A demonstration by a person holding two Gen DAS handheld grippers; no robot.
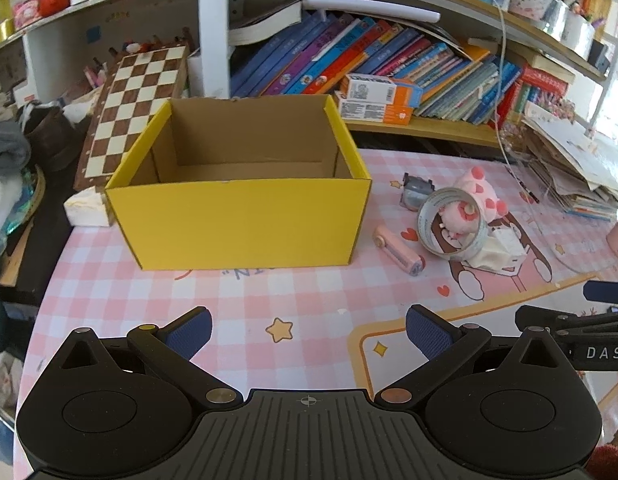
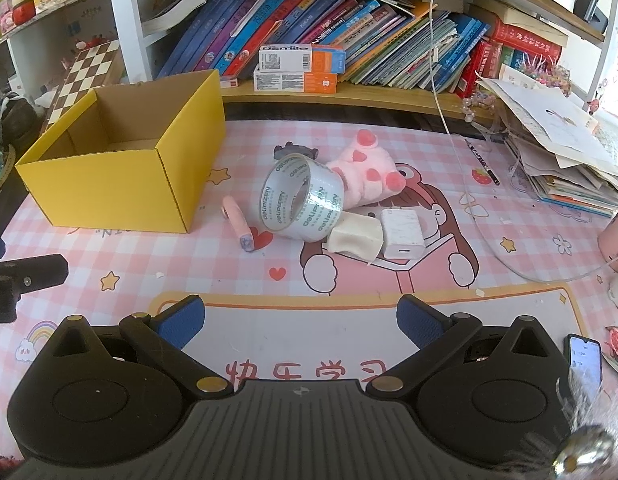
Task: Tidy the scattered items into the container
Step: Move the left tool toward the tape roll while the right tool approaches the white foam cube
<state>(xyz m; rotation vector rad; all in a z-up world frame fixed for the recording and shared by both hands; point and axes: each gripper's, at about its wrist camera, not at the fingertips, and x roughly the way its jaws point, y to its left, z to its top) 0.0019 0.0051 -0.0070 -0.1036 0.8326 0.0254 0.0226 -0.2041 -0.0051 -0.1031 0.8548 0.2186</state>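
An open yellow cardboard box (image 1: pixel 241 224) (image 2: pixel 121 184) stands on the pink checked mat, with nothing visible inside it. Right of it lie a clear tape roll (image 2: pixel 303 200) (image 1: pixel 449 222), a pink plush toy (image 2: pixel 365 178) (image 1: pixel 479 196), a pink stick-shaped item (image 2: pixel 239 224) (image 1: pixel 397 250), a cream block (image 2: pixel 355 236), a white charger (image 2: pixel 402 232) and a small grey item (image 1: pixel 416 192) (image 2: pixel 295 150). My left gripper (image 1: pixel 308 334) is open and empty, facing the box. My right gripper (image 2: pixel 301 322) is open and empty, short of the tape roll.
Shelves of books (image 2: pixel 309 20) run along the back. A chessboard (image 1: pixel 137 104) leans behind the box. A paper stack (image 2: pixel 561 152) sits at the right, with a white cable (image 2: pixel 449 132) trailing over the mat. A phone (image 2: pixel 585 360) lies at the near right.
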